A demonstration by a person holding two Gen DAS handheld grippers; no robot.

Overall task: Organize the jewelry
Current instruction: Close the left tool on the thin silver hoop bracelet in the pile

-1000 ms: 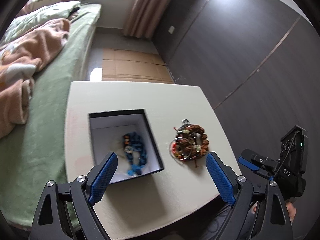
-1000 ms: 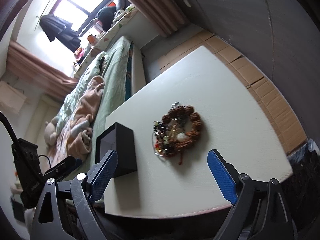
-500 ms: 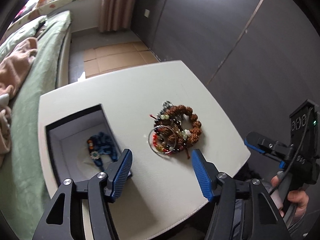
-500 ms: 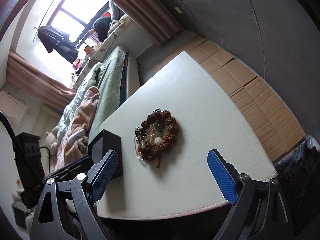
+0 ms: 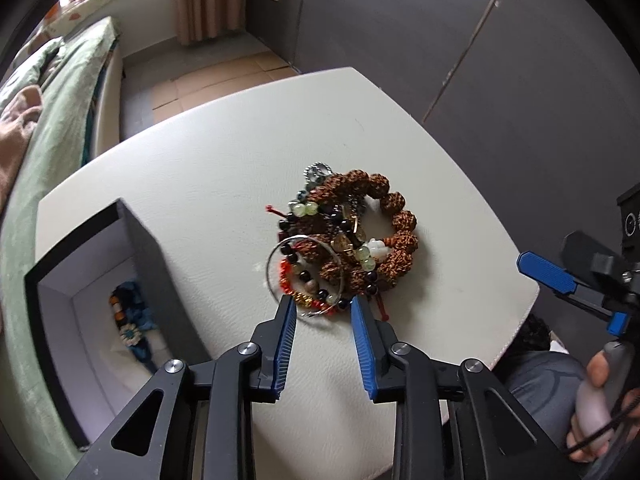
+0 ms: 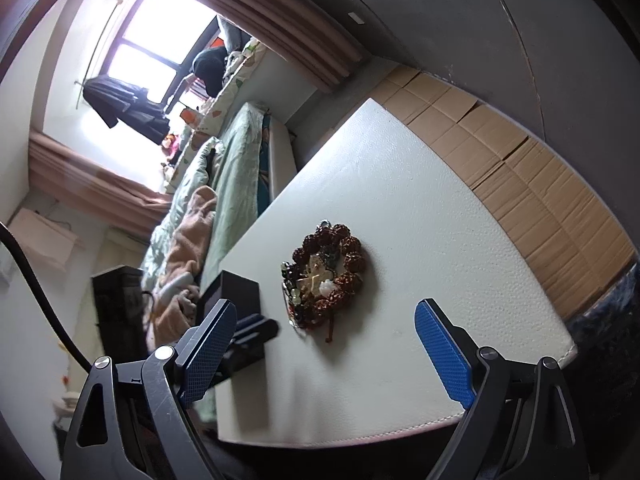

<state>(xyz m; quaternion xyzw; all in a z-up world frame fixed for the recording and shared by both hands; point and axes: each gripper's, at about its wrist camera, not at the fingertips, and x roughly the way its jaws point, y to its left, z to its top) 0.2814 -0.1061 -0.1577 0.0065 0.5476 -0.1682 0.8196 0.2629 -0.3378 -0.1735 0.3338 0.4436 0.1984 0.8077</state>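
Note:
A pile of bead bracelets lies on the white table: brown seed beads, black and green beads, a red strand and a thin silver bangle. My left gripper is partly closed, its fingertips either side of the pile's near edge, around the bangle and red strand, gripping nothing. An open black box at the left holds a blue bracelet. My right gripper is wide open and empty, held off the table's near edge; the pile and box lie ahead of it.
A bed with green and pink bedding runs along the table's far side. Cardboard covers the floor beside a dark wardrobe wall. The right gripper shows at the table's right edge in the left wrist view.
My left gripper has moved right from the box to the bracelet pile, come down close, and narrowed its jaws. The right gripper has drawn back slightly and stayed open.

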